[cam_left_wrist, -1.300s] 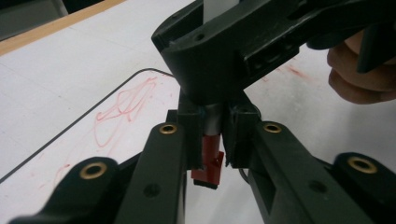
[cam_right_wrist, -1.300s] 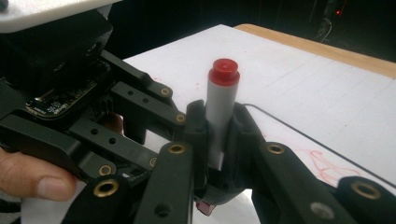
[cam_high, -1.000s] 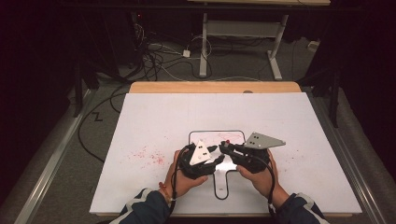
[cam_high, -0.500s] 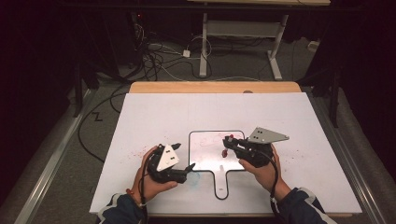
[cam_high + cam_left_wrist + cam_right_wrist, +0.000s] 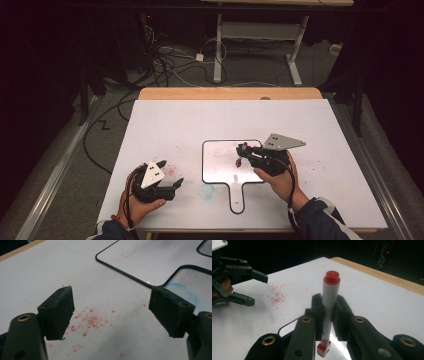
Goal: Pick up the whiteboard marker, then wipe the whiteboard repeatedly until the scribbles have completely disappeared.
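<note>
Glossy white board [image 5: 220, 165], matt black plastic jaws, smooth plastic marker [image 5: 329, 305], wooden table edge [image 5: 230, 93].

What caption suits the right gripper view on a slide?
Right gripper clamps an upright red-capped marker above the white table; left gripper open beyond.

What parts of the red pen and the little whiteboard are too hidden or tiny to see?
- Red marker: in the right gripper view its middle is covered by the right hand-held gripper, which is shut on it.
- Marker in the high view: too small to tell the tip from the cap.
- Small whiteboard: in the left gripper view its far part is cut off by the top edge.
- Red scribble on the board: too faint to read in the high view.
</note>
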